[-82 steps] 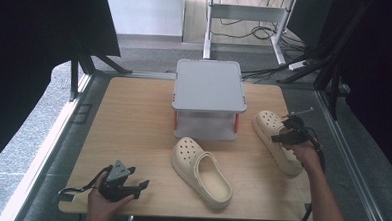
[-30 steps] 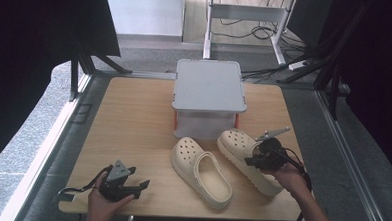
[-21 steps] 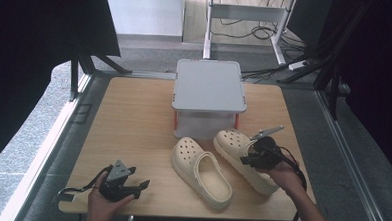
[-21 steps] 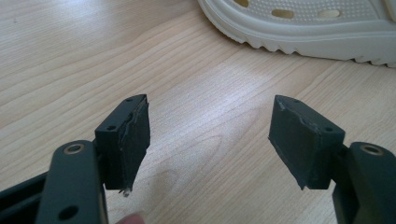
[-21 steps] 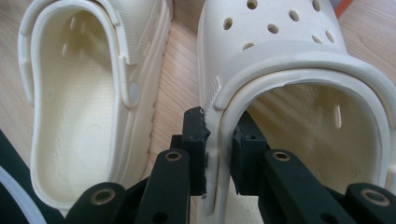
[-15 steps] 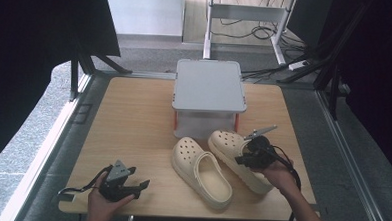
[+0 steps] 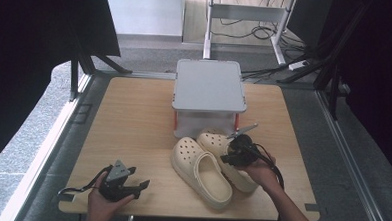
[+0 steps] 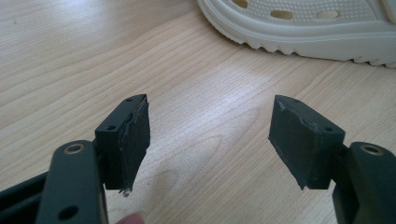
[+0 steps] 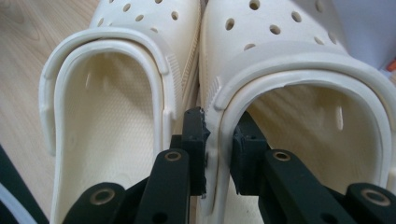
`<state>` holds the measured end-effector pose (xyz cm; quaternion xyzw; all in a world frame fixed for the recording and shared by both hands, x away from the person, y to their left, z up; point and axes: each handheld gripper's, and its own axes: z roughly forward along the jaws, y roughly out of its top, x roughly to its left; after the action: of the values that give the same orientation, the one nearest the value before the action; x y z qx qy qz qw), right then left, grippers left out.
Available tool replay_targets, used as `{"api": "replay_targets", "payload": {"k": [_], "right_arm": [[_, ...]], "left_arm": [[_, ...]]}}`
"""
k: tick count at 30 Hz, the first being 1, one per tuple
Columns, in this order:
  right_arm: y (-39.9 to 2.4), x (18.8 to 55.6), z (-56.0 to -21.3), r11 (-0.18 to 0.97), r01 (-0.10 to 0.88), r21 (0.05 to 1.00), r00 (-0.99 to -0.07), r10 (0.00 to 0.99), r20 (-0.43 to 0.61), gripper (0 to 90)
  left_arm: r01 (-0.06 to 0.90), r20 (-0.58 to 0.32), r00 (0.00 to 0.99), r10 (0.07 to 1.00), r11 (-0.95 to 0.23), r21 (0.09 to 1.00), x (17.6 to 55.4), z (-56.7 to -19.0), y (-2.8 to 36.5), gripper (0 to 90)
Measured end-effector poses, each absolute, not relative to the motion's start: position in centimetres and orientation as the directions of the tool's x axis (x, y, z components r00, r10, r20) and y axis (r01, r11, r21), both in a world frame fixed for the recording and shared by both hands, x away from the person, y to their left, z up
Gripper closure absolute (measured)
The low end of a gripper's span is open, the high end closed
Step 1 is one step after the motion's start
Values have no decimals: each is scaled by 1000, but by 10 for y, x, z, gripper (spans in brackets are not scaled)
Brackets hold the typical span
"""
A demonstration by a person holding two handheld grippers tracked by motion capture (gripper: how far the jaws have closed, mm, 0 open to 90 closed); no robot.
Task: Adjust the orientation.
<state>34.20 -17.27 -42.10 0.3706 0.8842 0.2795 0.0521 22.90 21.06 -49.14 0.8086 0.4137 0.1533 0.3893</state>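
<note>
The right gripper point(image 9: 217, 154) is closed on the inner side wall of the right-hand clog point(image 9: 299, 93), one jaw inside the shoe and one outside. In the right gripper view this clog is seen pressed side by side against the second clog point(image 9: 116, 93), their walls touching. The high view adds the setting: both clogs point(image 7: 201, 171) lie on the wooden table point(image 7: 128, 122), toes toward a grey box point(image 7: 209, 86) just behind them, with the right gripper point(image 7: 239, 153) over the right-hand clog point(image 7: 217, 144). The left gripper point(image 8: 210, 135) is held with its jaws wide apart and nothing between them, low over bare wood; a clog's sole edge point(image 8: 299, 28) is seen ahead. In the high view the left gripper point(image 7: 125, 185) is near the front-left table edge, well apart from the clogs.
</note>
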Motion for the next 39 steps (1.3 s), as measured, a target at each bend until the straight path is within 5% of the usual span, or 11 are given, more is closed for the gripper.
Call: {"api": "replay_targets", "payload": {"k": [10, 26, 39], "right_arm": [[-157, 347, -429, 578, 625, 526, -727, 675, 122, 759], [-171, 339, -415, 562, 623, 545, -726, 674, 136, 540], [-153, 344, -419, 591, 630, 504, -736, 662, 144, 490]], "left_arm": [[550, -76, 612, 787, -354, 757, 229, -491, 211, 296], [553, -77, 612, 787, -356, 754, 229, -492, 210, 296], [552, -80, 612, 787, -352, 756, 228, -491, 210, 296]]}}
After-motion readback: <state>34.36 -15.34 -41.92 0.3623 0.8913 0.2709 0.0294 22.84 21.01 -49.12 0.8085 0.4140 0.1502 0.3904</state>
